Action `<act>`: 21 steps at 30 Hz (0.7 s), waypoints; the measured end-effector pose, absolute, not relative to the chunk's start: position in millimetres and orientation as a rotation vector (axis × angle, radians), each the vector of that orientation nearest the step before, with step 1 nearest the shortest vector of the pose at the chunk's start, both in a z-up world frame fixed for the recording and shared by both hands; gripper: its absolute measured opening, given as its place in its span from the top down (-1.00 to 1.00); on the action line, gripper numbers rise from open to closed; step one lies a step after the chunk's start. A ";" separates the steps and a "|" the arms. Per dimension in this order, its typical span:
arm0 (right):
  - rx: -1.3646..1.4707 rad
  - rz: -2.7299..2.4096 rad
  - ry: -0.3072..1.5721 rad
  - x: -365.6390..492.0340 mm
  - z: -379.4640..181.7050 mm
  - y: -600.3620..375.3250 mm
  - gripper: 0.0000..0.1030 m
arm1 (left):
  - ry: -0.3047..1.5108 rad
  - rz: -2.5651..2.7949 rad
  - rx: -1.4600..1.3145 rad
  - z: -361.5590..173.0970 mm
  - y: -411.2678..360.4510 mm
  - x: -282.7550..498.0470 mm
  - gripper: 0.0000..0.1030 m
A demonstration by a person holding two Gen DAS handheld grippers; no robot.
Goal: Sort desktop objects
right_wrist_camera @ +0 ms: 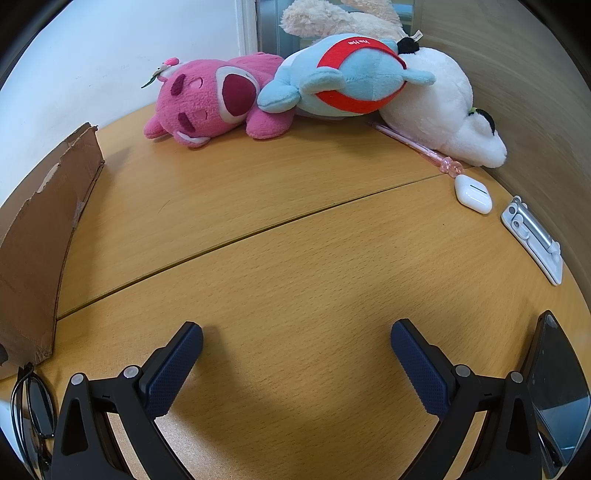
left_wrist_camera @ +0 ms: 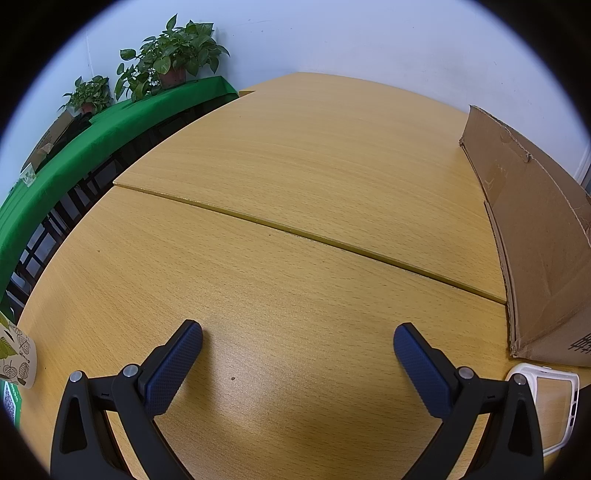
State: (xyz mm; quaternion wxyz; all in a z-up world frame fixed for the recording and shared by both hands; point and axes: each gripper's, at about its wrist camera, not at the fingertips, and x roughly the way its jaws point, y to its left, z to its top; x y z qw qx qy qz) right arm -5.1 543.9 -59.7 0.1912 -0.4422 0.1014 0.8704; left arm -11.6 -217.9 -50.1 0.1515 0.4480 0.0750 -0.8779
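Note:
My left gripper [left_wrist_camera: 297, 341] is open and empty above the bare wooden desk [left_wrist_camera: 295, 184]. A cardboard box [left_wrist_camera: 535, 236] stands to its right, a white phone case [left_wrist_camera: 550, 402] lies by its right finger, and a leaf-print paper cup [left_wrist_camera: 18, 354] is at far left. My right gripper [right_wrist_camera: 296, 341] is open and empty over the desk. Ahead lie a pink plush [right_wrist_camera: 210, 99], a blue plush [right_wrist_camera: 343, 74] and a white plush [right_wrist_camera: 443, 107]. A pink pen [right_wrist_camera: 417, 147], white earbud case [right_wrist_camera: 472, 194], white phone stand [right_wrist_camera: 532, 236], dark phone [right_wrist_camera: 554, 391] and glasses [right_wrist_camera: 31, 410] lie around.
The cardboard box also shows at the left of the right wrist view [right_wrist_camera: 40, 236]. A green-covered table [left_wrist_camera: 92, 140] with potted plants [left_wrist_camera: 173, 55] stands beyond the desk's left edge. A brown partition [right_wrist_camera: 535, 92] bounds the desk on the right. A beige plush [right_wrist_camera: 332, 18] lies behind the others.

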 end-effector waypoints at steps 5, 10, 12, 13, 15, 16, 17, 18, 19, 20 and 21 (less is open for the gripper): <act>-1.262 2.476 0.265 1.6 -59.0 540.8 -1.00 | 0.208 -2.533 1.292 -49.6 -216.7 -17.2 -1.00; -1.333 2.488 0.250 29.8 -58.2 538.4 -1.00 | 0.210 -2.530 1.290 -49.9 -215.8 -17.3 -1.00; -1.342 2.523 0.259 48.2 -51.4 533.9 -1.00 | 0.211 -2.531 1.289 -49.8 -216.4 -16.2 -1.00; -1.337 2.553 0.263 57.3 -44.9 531.5 -1.00 | 0.210 -2.530 1.290 -50.2 -215.6 -16.8 -1.00; -1.308 2.629 0.267 75.0 -25.6 523.5 -1.00 | 0.211 -2.529 1.291 -50.3 -215.7 -16.5 -1.00; -1.270 2.691 0.264 86.3 -10.4 516.7 -1.00 | 0.211 -2.530 1.290 -50.2 -215.5 -16.7 -1.00; -1.238 2.740 0.255 94.9 1.9 510.5 -1.00 | 0.209 -2.531 1.291 -50.1 -215.1 -15.7 -1.00; -1.202 2.801 0.236 105.1 17.1 501.6 -1.00 | 0.205 -2.536 1.301 -49.9 -214.0 -13.5 -1.00; -1.167 2.859 0.210 114.5 32.1 491.7 -1.00 | 0.196 -2.546 1.326 -50.3 -217.1 -15.1 -1.00; -1.134 2.916 0.179 123.7 46.2 481.0 -1.00 | 0.179 -2.558 1.364 -49.5 -215.8 -13.6 -1.00; -1.105 2.986 0.140 134.1 61.5 466.8 -1.00 | 0.154 -2.556 1.392 -47.5 -212.6 -9.6 -0.99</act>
